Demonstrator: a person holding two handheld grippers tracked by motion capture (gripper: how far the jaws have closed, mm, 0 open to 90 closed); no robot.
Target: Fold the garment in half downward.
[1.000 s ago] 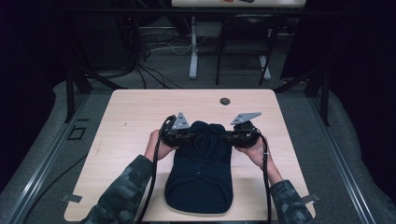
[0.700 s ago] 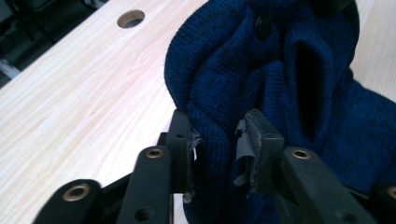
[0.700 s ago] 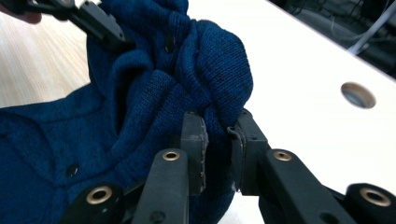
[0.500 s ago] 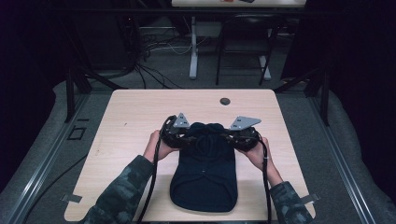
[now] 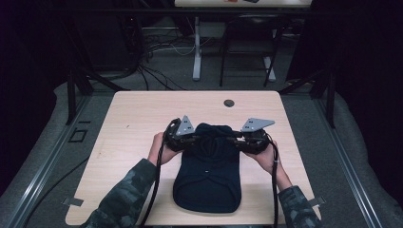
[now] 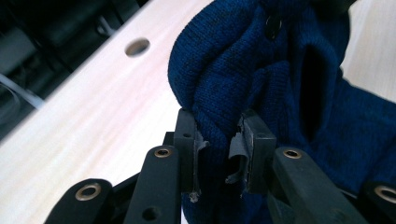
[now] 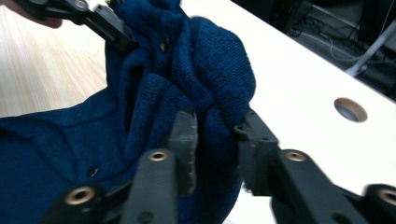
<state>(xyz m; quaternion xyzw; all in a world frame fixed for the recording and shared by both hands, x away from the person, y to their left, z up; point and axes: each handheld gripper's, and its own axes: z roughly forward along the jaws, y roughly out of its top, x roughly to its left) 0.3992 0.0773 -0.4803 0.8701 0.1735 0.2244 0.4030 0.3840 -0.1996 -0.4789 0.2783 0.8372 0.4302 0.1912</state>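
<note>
Navy-blue knitted garment (image 5: 208,178), one item, is laid flat on the near half of the pale wooden table (image 5: 138,114), with its far end gathered and raised off the surface between the two tools. Bunched folds are seen at that far end; a small dark button (image 6: 273,23) is set in the knit there.

Left gripper (image 5: 183,137): held level at the left of the garment's far end, pointed inward to the right. Its jaws are seen clamped on a fold of the knit in the left gripper view (image 6: 217,144), the cloth being pinched narrow between the pads. The left hand (image 5: 159,149) is wrapped around the body from the near side, and the camouflage-patterned sleeve (image 5: 126,197) is entered from the near edge.

Right gripper (image 5: 247,138): held level at the right of the far end, pointed inward to the left, facing the other tool. A thicker wad of the knit is seen between its jaws in the right gripper view (image 7: 217,140), with both pads pressed against it; the jaws have just been opening slightly. The right hand (image 5: 266,159) is cupped beneath the body.

Round hole (image 5: 229,102): set in the table near its far edge, well apart from the garment.

Labels, brands, writing: none can be read.
</note>
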